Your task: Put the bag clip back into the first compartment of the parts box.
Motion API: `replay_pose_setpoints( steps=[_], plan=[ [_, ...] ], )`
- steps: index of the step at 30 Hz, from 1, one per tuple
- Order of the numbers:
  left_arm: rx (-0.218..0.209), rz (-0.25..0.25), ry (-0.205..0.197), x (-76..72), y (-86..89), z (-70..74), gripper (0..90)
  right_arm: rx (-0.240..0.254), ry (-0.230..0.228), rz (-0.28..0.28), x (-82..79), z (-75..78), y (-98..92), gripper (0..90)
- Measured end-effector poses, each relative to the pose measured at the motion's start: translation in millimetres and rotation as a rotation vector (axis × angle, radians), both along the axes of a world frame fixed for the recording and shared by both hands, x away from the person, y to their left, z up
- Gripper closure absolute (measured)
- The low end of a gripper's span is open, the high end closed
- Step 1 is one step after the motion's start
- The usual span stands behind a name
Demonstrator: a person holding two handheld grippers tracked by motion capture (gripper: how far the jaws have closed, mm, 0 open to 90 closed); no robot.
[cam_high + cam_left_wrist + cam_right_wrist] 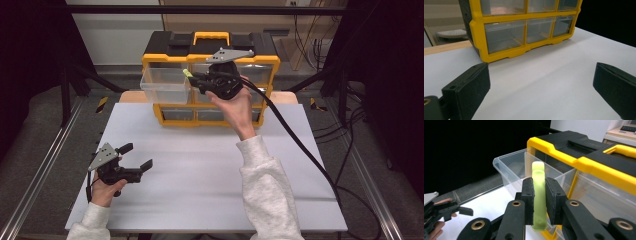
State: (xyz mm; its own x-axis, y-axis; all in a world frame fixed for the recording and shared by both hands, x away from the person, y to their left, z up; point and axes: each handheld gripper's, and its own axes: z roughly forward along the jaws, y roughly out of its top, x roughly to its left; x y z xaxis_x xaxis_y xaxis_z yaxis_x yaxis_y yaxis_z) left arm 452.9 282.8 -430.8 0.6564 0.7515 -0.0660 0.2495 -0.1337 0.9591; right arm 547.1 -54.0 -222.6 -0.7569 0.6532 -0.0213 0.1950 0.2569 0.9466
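The right gripper (pixel 196 78) pinches a pale green clip (pixel 538 197) between its fingers, just beside the open clear drawer (pixel 165 85) of a yellow organizer (pixel 210 57). The left gripper (pixel 136 156) rests on the white table (pixel 200 165), fingers spread. Released short of the rim, the clip would likely miss the drawer.

Drawer cabinet (pixel 210 75) sits top centre of high view, at far edge of table (pixel 200 170). One drawer (pixel 165 85) pulled out at its upper left. My right gripper (pixel 192 80) up centre, just right of that drawer, with clip (pixel 188 74) between jaws. My left gripper (pixel 136 157) lower left, over table, well apart from cabinet.
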Motion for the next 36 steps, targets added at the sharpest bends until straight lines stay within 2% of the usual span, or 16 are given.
replay_pose_setpoints(
  steps=[14,36],
  plan=[
    [-0.003,0.0,0.003,0.0,-0.4,0.2,1.0,0.002,0.006,-0.008,17.8,9.5,14.5,77.9],
    [0.0,-0.004,0.006,0.3,-1.1,-0.5,0.9,0.005,0.019,-0.01,38.2,7.9,35.7,77.9]
  ],
)
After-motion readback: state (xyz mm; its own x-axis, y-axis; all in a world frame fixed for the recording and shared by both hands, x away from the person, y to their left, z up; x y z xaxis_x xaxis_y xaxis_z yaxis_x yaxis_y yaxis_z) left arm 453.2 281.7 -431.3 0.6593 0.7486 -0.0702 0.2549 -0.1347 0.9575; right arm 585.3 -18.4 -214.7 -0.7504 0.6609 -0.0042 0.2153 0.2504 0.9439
